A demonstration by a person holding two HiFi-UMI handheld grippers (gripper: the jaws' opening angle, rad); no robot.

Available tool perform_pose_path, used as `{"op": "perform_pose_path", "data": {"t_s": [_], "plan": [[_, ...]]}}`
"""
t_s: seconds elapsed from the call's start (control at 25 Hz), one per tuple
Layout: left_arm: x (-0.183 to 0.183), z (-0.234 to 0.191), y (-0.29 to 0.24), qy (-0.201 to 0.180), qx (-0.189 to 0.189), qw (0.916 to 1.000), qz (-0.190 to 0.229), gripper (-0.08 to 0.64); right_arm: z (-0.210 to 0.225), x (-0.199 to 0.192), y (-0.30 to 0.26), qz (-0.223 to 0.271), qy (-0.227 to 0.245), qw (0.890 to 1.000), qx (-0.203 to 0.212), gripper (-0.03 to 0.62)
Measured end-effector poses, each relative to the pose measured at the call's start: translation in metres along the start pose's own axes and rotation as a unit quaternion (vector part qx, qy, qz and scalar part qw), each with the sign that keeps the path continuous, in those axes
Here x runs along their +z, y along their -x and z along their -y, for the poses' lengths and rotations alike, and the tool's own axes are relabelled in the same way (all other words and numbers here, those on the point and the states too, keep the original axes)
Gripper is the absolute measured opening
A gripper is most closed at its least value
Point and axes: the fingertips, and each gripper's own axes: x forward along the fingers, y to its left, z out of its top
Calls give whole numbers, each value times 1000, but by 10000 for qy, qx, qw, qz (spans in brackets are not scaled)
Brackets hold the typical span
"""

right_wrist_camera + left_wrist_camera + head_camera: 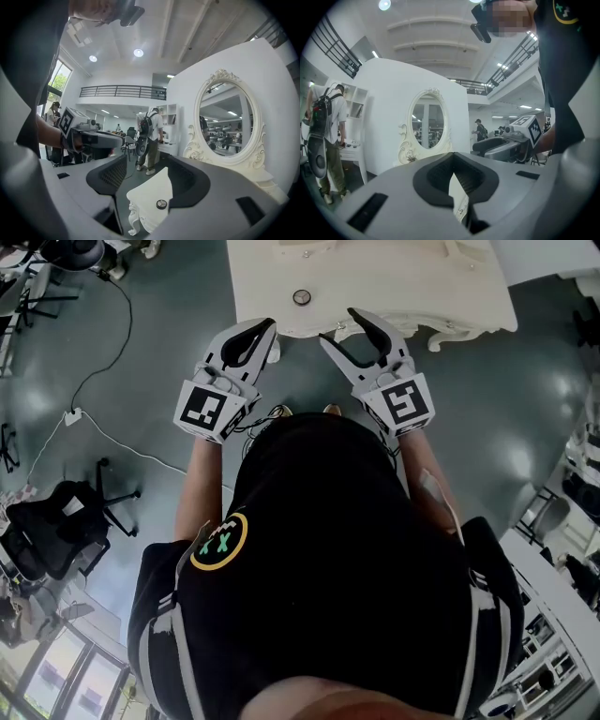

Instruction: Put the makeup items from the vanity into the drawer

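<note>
A cream vanity point(394, 277) stands just ahead of me, with one small round makeup item point(301, 297) on its top near the front edge. That round item point(161, 204) also shows on the vanity's corner point(150, 192) in the right gripper view, well beyond the jaws. My right gripper point(339, 326) is open and empty, held just short of the vanity's front edge. To its left, my left gripper point(266, 327) hovers with its tips together and nothing between them. The vanity's oval mirror point(427, 119) is seen past the left gripper point(453, 154).
A white cable point(103, 352) runs over the grey floor at the left, and a black office chair point(56, 521) stands lower left. White shelving point(562, 615) fills the lower right. A person with a backpack point(150, 136) stands by a white shelf beyond the vanity.
</note>
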Motion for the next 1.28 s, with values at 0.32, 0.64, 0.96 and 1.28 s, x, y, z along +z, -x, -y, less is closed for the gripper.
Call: {"op": "perform_pose_path", "data": {"t_s": [0.32,0.64,0.96,1.28], "plan": [[-5,-2,-6,22,-9,10000,-52,20,6,-17,-8,-292,-183,9994,63,600],[-3,0,-12,-31,55,9999,-94,20,12,-20,-5,-287,-123,9994,124,600],[1,22,-19,-117,332,9992,-179,20,19,-24,15,-226,-149,9987,436,600],[-2,47,-22,-102,565,9977,-370,20,28,-34,37,-243,-173,9972,681,600]]}}
